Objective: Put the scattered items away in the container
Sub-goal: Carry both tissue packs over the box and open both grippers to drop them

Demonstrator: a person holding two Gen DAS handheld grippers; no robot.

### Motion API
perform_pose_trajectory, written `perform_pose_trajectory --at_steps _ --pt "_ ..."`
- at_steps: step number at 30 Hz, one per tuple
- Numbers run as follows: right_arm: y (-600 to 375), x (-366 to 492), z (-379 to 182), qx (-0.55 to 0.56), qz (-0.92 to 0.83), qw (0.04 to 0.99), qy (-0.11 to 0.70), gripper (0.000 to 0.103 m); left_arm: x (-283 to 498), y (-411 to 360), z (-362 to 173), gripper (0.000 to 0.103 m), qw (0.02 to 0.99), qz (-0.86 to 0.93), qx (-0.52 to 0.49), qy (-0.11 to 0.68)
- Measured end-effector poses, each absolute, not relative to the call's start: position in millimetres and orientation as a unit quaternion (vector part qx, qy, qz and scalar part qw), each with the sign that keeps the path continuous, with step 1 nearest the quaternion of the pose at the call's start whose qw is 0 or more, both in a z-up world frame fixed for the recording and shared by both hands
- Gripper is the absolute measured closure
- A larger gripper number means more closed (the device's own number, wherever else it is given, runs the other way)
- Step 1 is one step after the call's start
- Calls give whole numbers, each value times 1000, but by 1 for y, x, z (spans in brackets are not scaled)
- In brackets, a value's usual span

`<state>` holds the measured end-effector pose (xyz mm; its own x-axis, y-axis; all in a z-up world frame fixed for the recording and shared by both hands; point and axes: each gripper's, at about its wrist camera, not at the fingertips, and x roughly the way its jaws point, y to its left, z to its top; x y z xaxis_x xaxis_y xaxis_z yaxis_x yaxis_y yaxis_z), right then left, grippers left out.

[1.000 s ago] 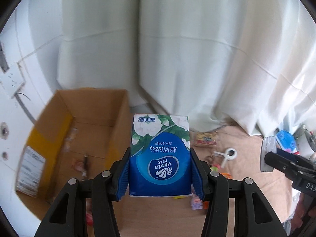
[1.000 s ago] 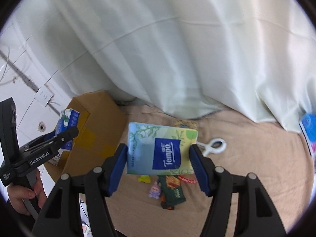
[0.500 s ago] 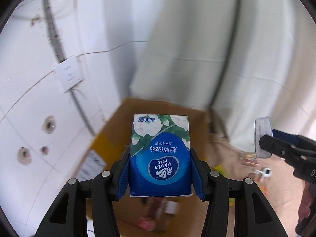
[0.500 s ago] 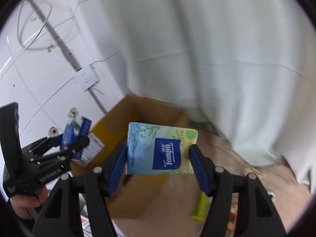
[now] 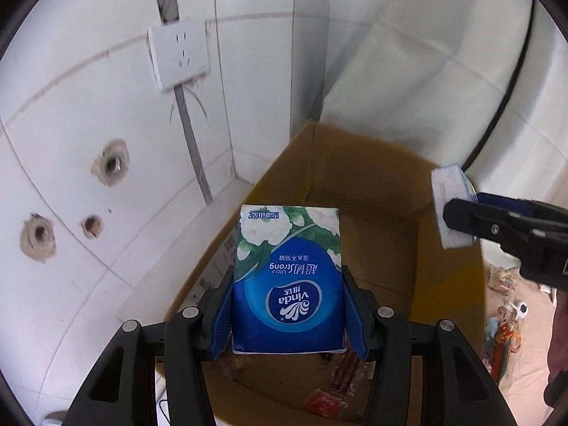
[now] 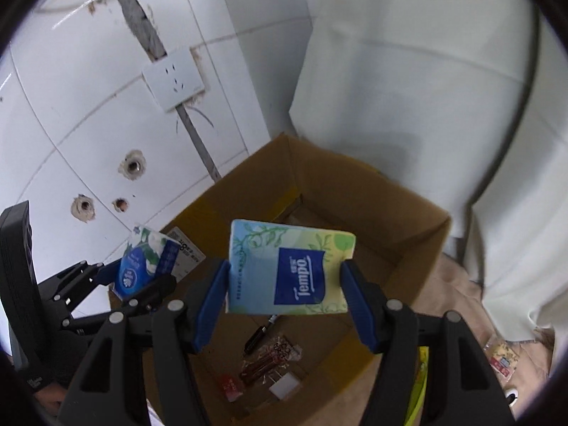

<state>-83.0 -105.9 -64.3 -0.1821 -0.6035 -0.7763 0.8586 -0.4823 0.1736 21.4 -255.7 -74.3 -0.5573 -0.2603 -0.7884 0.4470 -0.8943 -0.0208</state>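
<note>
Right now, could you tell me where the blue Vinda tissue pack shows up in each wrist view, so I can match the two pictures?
Left wrist view: the Vinda tissue pack fills the lower centre, clamped in the left gripper.
Right wrist view: the same pack sits at the left edge, small, seen at an angle.
Shared landmark: the white wall socket above the cardboard box.

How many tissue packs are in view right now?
2: a blue Vinda pack clamped in the left gripper, and a green Tempo pack in the right gripper, both above the cardboard box.
</note>
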Motion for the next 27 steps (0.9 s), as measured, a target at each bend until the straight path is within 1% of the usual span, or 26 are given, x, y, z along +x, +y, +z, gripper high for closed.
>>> perform_pose_trajectory --at_steps 7,15,16,17,18,19,20,21,22,23,24,25,27 --pt "-118 -89 -77 429 -746 482 167 35 25 -257 -93 49 198 -870 432 129" --pt "-115 -94 -73 435 -749 465 182 32 23 -254 -95 49 195 -870 431 141" --pt "-112 -94 -71 430 -754 464 178 30 23 -254 -95 49 195 -867 434 145" --pt "-109 -95 -68 424 -759 462 174 23 21 -254 -95 49 197 -864 439 148" --pt "-107 -95 -65 419 -763 461 172 18 20 -255 -97 49 198 -860 446 148" --pt "-104 -95 -62 413 -767 460 171 10 18 -254 -98 48 198 -857 452 146" --pt "-101 -95 -59 407 -772 457 170 4 18 -253 -98 48 201 -855 456 141" --pt "-98 -96 -56 401 -777 455 168 3 18 -251 -98 40 206 -854 458 134" --pt "-95 -96 -53 395 -781 455 166 2 18 -249 -97 25 209 -855 457 129" --pt "-92 -97 -51 391 -785 452 166 1 18 -246 -95 16 208 -855 457 126" --pt "-90 -98 -49 387 -789 448 166 1 18 -245 -93 3 204 -857 457 125" --pt "-87 -100 -47 384 -792 445 163 0 17 -244 -91 0 200 -858 456 126" --pt "-79 -105 -43 377 -801 438 154 0 17 -239 -87 0 195 -859 456 125"
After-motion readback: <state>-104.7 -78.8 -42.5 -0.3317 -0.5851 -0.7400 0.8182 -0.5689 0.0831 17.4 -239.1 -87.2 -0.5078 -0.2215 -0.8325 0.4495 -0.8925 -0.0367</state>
